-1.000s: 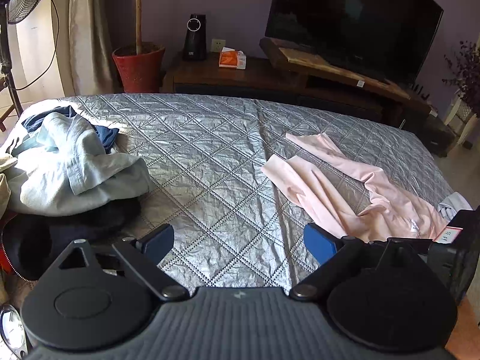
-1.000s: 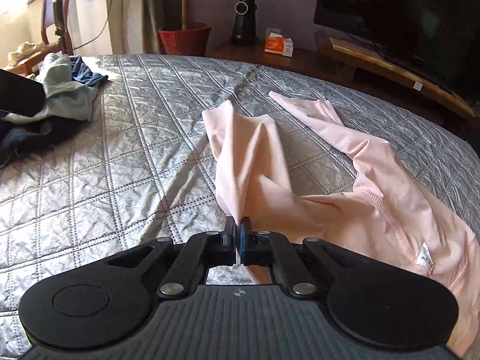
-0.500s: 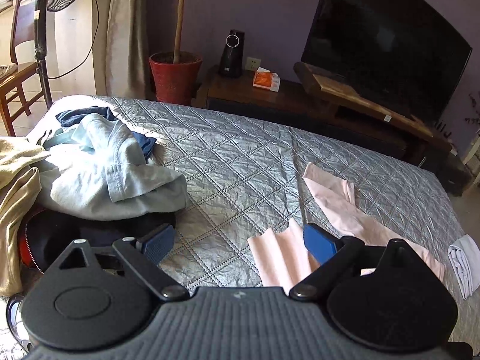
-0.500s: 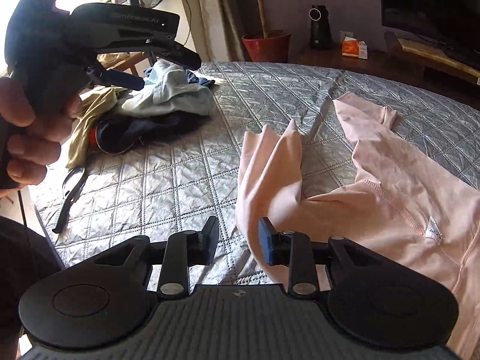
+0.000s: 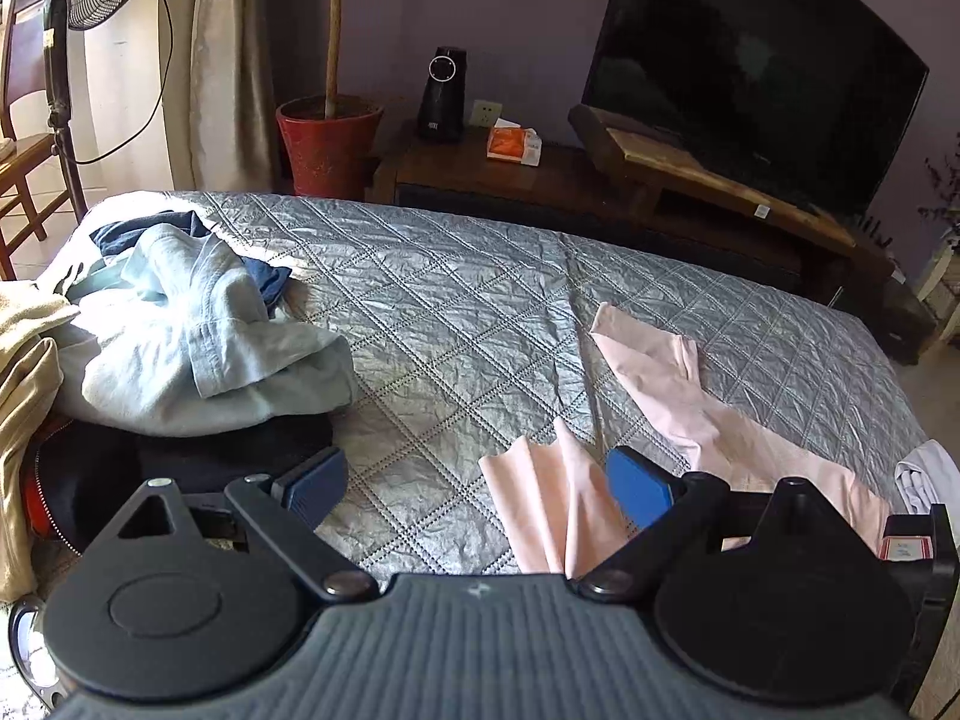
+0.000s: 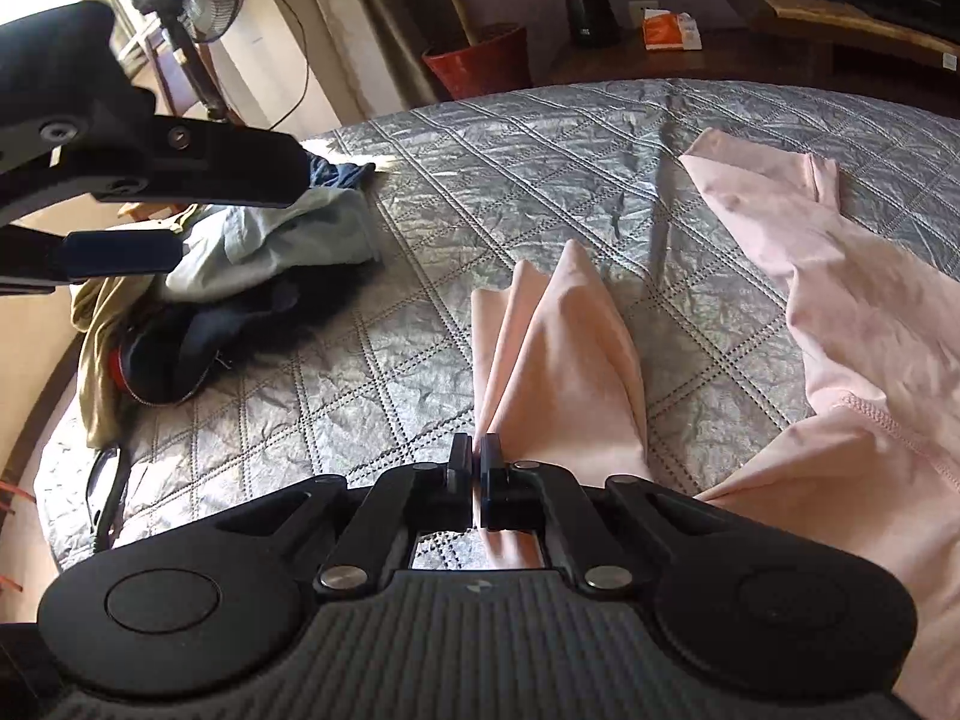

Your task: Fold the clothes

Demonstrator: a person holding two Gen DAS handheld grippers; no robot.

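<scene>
Quilted grey bedspread [image 5: 456, 324] fills the left wrist view, with a dark television behind it. Left claw [image 5: 477, 483] hangs spread wide, gripping nothing, its right pad just beside a raised corner of the pink garment [image 5: 678, 402]. That garment lies to the right of the heap of unfolded clothes [image 5: 192, 354], well apart from it, one narrow part stretched away toward the television. Half a second ago this view looked much the same; a second ago the left claw sat lower and closer to the bedspread.

Over to the right wrist view: same bedspread [image 6: 540, 144], same heap [image 6: 264, 240] off to the left of the pink garment [image 6: 870, 312]. Right claw [image 6: 477, 480] is pressed together on a pink fold, the cloth fanning out ahead of it. Half a second back those jaws stood apart with the cloth loose between them; now they've bitten again. Left claw [image 6: 180, 204] hovers above the heap.

My read: a re-grip, so the fold is under way, garment not yet flat or squared.
</scene>
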